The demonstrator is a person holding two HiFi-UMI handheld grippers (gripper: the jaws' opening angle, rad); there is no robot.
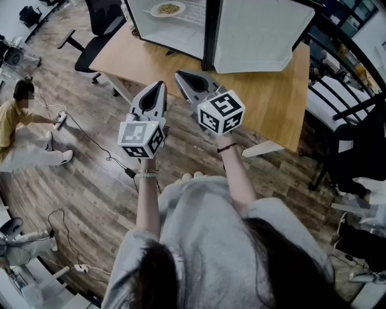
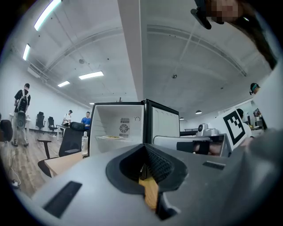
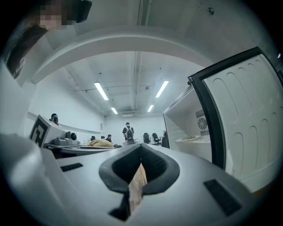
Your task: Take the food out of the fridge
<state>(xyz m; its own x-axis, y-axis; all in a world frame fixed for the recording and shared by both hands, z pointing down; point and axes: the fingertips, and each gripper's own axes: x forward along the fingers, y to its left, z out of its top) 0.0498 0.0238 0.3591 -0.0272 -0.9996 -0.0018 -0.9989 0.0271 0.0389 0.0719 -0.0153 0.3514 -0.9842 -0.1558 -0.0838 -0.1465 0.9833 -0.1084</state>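
The left gripper (image 1: 158,86) and the right gripper (image 1: 181,76) are held level and near each other, before the near edge of the wooden table (image 1: 265,102). Each one has its fingers pressed together with nothing between them. The plate of food (image 1: 167,8), white with something yellowish on it, lies on a shelf inside the small white fridge (image 1: 181,36) that stands on the table, at about 12 o'clock from both grippers and well apart from them. The fridge door (image 1: 259,33) stands open at about 1 o'clock from the right gripper.
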